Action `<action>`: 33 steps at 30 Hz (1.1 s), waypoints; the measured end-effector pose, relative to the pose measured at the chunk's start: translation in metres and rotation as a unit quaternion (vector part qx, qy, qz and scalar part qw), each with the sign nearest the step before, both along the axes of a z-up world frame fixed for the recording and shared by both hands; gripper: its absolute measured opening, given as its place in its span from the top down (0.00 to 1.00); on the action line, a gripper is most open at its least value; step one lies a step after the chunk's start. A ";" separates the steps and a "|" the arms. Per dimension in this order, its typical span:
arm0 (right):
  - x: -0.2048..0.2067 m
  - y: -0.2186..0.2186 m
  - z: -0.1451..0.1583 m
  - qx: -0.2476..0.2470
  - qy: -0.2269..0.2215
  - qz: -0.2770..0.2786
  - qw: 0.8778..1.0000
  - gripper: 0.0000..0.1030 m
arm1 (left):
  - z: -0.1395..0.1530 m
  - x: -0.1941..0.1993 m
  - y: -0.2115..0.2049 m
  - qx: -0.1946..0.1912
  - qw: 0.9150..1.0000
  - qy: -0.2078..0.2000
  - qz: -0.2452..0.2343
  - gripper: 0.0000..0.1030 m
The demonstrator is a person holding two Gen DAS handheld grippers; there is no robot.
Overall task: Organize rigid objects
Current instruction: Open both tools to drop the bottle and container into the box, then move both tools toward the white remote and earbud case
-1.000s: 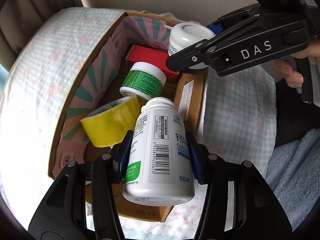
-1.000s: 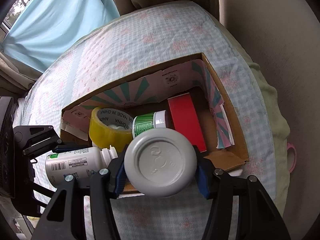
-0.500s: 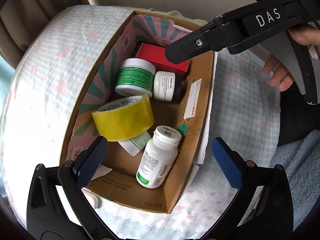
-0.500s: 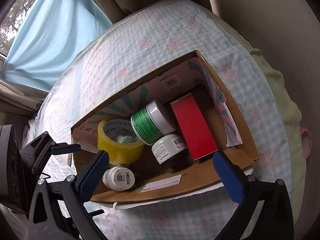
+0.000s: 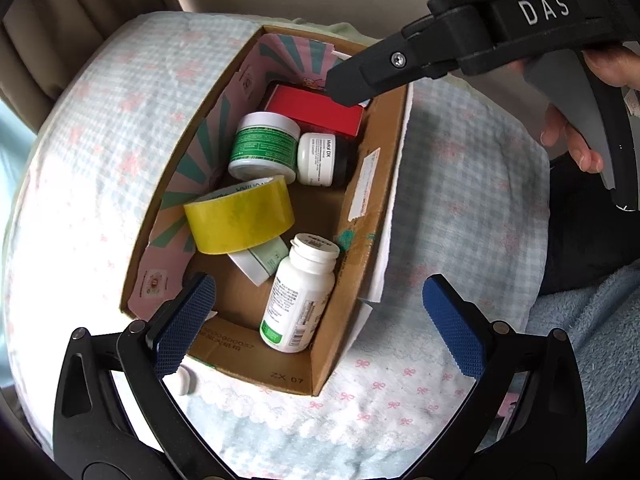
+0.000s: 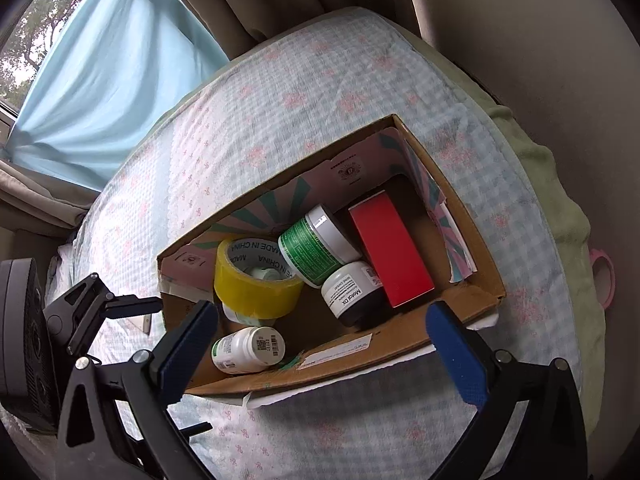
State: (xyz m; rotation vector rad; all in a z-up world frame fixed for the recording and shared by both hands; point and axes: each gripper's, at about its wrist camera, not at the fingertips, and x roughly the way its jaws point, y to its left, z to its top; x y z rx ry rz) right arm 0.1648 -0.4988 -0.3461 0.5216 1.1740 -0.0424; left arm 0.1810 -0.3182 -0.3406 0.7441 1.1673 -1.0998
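A cardboard box point(image 5: 360, 248) point(image 6: 400, 354) sits on a checked cloth. In it lie a white pill bottle point(image 5: 298, 300) point(image 6: 246, 349), a yellow tape roll point(image 5: 240, 216) point(image 6: 256, 284), a green-labelled jar point(image 5: 264, 146) point(image 6: 314, 250), a black-and-white jar point(image 5: 320, 158) point(image 6: 352, 294), a red box point(image 5: 316, 114) point(image 6: 390, 250) and a small pale green box point(image 5: 260, 260). My left gripper point(image 5: 320, 320) is open and empty above the box's near end. My right gripper point(image 6: 320, 350) is open and empty above the box's near wall; it also shows in the left wrist view point(image 5: 460, 56).
The cloth point(image 6: 320, 92) covers a rounded surface edged by a green blanket point(image 6: 560, 208). Curtains point(image 6: 112, 72) hang at the far left. A fluffy blue blanket point(image 5: 592, 320) lies right of the box. A small white object point(image 5: 186, 382) lies by the box's near corner.
Both grippers opened and let go: the white pill bottle and the black-and-white jar now lie in the box. Both grippers have pulled back from the box.
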 end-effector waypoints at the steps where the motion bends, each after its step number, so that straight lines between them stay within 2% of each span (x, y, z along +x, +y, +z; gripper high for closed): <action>1: -0.003 0.001 0.004 -0.001 0.000 -0.002 1.000 0.00 | 0.003 -0.004 0.002 0.001 1.000 -0.002 0.000 0.00; 7: -0.026 0.014 0.038 -0.028 -0.020 0.009 0.999 0.00 | 0.030 -0.030 0.018 -0.007 1.000 -0.008 0.022 0.00; 11: -0.043 0.026 0.065 -0.053 -0.034 0.021 0.998 0.00 | 0.055 -0.048 0.031 -0.014 0.998 -0.027 0.060 0.00; 14: -0.053 0.036 0.086 -0.062 -0.050 0.032 0.996 0.00 | 0.077 -0.055 0.049 -0.029 0.993 -0.037 0.109 0.00; 17: -0.057 0.050 0.107 -0.075 -0.068 0.055 0.993 0.00 | 0.102 -0.059 0.073 -0.046 0.983 -0.056 0.170 0.00; 20: -0.054 0.070 0.126 -0.088 -0.084 0.091 0.988 0.00 | 0.123 -0.062 0.101 -0.049 0.967 -0.093 0.232 0.00; 23: -0.047 0.092 0.138 -0.096 -0.097 0.129 0.982 0.00 | 0.136 -0.058 0.132 -0.043 0.948 -0.100 0.300 0.00; 26: -0.040 0.117 0.148 -0.098 -0.109 0.162 0.976 0.00 | 0.147 -0.054 0.168 -0.055 0.923 -0.093 0.370 0.00; 28: -0.034 0.135 0.153 -0.102 -0.115 0.182 0.971 0.00 | 0.153 -0.051 0.192 -0.059 0.903 -0.093 0.414 0.00; 31: -0.026 0.161 0.158 -0.108 -0.127 0.202 0.965 0.00 | 0.156 -0.046 0.226 -0.038 0.876 -0.099 0.471 0.00; 33: -0.021 0.177 0.160 -0.115 -0.134 0.209 0.962 0.00 | 0.158 -0.045 0.248 -0.027 0.857 -0.117 0.501 0.00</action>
